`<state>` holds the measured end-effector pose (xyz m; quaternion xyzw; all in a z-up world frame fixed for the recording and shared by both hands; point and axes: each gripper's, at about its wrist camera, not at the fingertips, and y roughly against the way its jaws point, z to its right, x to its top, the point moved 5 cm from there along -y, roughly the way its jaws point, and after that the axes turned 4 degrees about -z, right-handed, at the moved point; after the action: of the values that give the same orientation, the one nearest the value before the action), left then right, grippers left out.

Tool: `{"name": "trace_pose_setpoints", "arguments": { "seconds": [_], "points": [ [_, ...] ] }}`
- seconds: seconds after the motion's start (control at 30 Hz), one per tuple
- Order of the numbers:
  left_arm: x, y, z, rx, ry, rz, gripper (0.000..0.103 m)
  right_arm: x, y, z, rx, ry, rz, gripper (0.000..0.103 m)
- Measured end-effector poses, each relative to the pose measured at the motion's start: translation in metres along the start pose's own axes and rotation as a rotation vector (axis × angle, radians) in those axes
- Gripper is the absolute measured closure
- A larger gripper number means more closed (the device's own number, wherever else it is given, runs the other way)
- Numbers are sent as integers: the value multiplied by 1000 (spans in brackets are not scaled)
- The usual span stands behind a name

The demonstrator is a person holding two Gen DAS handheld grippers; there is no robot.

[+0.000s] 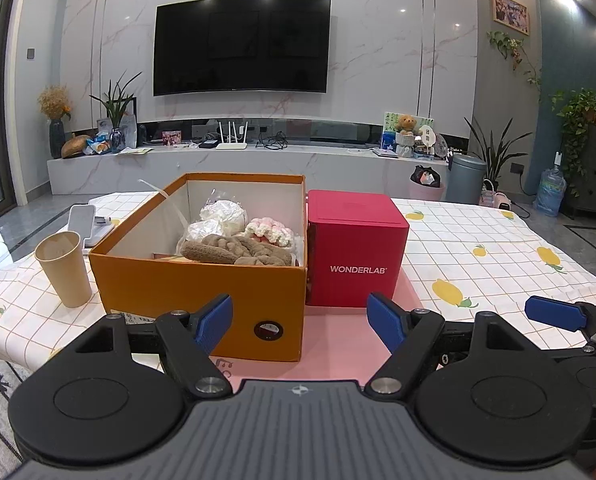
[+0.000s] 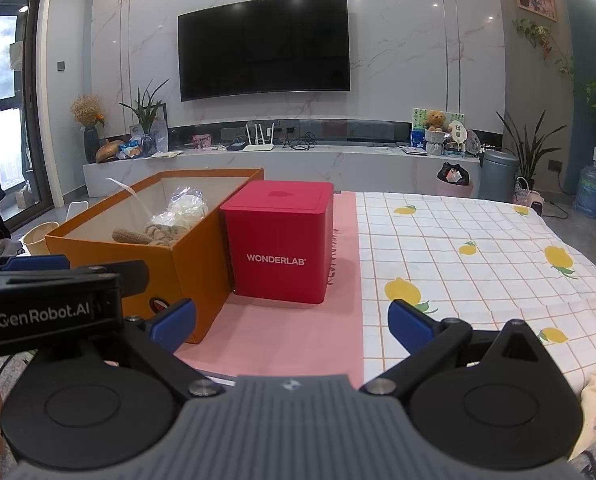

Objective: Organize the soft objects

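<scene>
An open orange box (image 1: pixel 202 292) stands on a pink mat (image 1: pixel 338 344) and holds soft things: a brown plush piece (image 1: pixel 234 252), a pink and white fluffy item (image 1: pixel 270 230) and white items in clear bags (image 1: pixel 218 216). A closed red WONDERLAB box (image 1: pixel 356 248) touches its right side. My left gripper (image 1: pixel 300 326) is open and empty in front of both boxes. My right gripper (image 2: pixel 292 322) is open and empty, facing the red box (image 2: pixel 282 240) and the orange box (image 2: pixel 186 264). The brown plush (image 2: pixel 138 236) shows over the rim.
A paper cup (image 1: pixel 64 268) and a white phone stand (image 1: pixel 86 224) sit left of the orange box. The lemon-print tablecloth (image 2: pixel 478 264) stretches to the right. The right gripper's finger (image 1: pixel 554 314) shows at the left wrist view's right edge. A TV wall and console stand behind.
</scene>
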<state>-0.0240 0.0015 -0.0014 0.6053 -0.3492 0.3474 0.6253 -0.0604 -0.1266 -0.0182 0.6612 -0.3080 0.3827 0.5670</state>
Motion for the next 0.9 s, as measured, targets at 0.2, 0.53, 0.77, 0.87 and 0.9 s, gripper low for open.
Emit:
{"name": "trace_pose_setpoints", "arguments": {
  "seconds": [0.2,0.53,0.77,0.87,0.9],
  "points": [
    [-1,0,-1,1,2,-3,13,0,-1,0,1,1,-2,3],
    [0,0,-1,3,-2,-3,13,0,-1,0,1,0,-1,3],
    [0,0,0,2,-1,-3,13,0,-2,-1,2,1,-3,3],
    [0,0,-1,3,-1,-6,13,0,-2,-2,2,2,-4,3],
    [-1,0,-1,4,-1,-7,13,0,-3,-2,3,2,-6,3]
  ]
}}
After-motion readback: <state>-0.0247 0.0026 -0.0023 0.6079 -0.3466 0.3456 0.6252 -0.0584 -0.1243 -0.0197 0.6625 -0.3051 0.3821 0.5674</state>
